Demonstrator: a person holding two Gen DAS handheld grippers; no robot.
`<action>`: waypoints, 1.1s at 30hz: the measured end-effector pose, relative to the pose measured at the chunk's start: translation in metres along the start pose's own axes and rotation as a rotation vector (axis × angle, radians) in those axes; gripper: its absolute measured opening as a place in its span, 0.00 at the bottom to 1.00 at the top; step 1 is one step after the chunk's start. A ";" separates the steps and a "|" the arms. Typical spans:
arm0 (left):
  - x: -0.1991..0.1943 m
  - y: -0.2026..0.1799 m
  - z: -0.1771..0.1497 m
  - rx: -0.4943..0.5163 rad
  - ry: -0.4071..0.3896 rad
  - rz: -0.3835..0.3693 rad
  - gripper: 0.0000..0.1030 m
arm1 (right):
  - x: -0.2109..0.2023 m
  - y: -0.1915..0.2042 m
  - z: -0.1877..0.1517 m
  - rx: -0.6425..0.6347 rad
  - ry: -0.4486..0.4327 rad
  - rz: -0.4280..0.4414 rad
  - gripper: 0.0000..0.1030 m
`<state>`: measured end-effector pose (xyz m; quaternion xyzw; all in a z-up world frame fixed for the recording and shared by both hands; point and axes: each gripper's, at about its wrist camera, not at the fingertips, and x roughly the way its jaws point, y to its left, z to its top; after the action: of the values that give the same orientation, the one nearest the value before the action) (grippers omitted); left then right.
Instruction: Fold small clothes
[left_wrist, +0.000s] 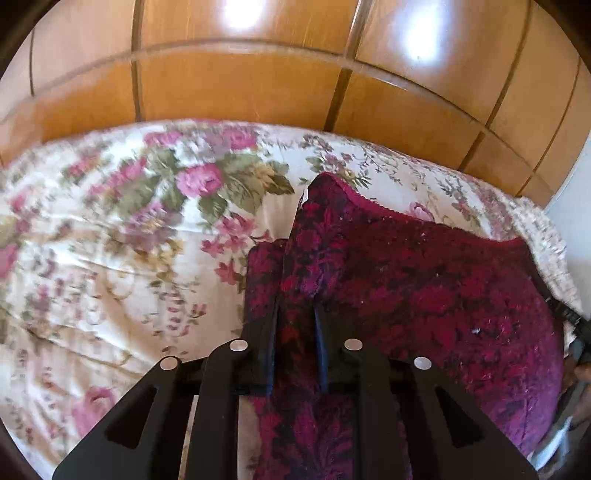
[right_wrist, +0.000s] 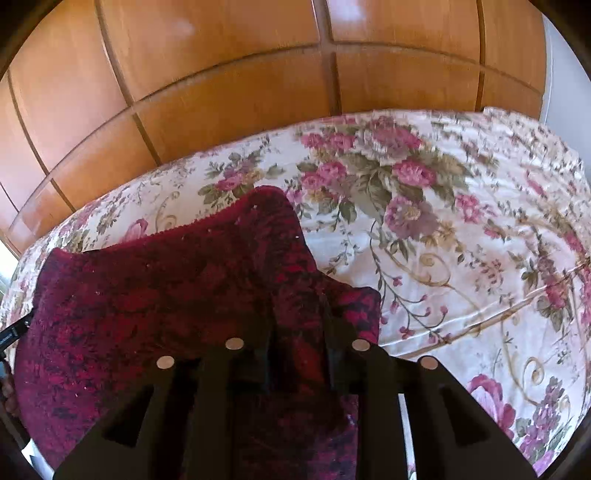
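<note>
Left wrist view: left tongs (left_wrist: 295, 310) clamp 1 corner of a crimson garment (left_wrist: 406, 288), right tongs (right_wrist: 299, 314) the other; it stretches sideways between them, over the flowered bed (left_wrist: 110, 258).

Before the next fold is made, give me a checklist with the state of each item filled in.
1. Left gripper has cloth between its jaws: ok, the dark red patterned garment is pinched there.
2. Right gripper has cloth between its jaws: ok, the same garment is gripped.
3. Garment spans from one gripper to the other: ok, each wrist view shows it running sideways toward the other gripper.
4. Garment free of bunching: not ok, it humps up with a raised fold at each grip.
5. Floral bedspread has open room for laying it down: ok.
6. Which edges or corners are held: cannot tell.
</note>
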<state>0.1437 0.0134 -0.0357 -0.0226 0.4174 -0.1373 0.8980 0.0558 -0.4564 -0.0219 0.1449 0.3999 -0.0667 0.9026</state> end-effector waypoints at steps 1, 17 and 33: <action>-0.004 0.000 0.000 0.001 -0.011 0.009 0.17 | -0.002 0.000 0.000 -0.004 -0.003 0.008 0.26; -0.029 -0.058 0.030 0.139 -0.151 0.116 0.59 | -0.034 0.084 0.020 -0.218 -0.078 0.013 0.80; -0.011 -0.050 0.040 0.163 -0.115 0.142 0.59 | 0.026 0.081 0.014 -0.184 0.065 -0.055 0.82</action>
<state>0.1559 -0.0347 0.0061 0.0723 0.3533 -0.1054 0.9267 0.1022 -0.3846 -0.0152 0.0524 0.4371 -0.0498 0.8965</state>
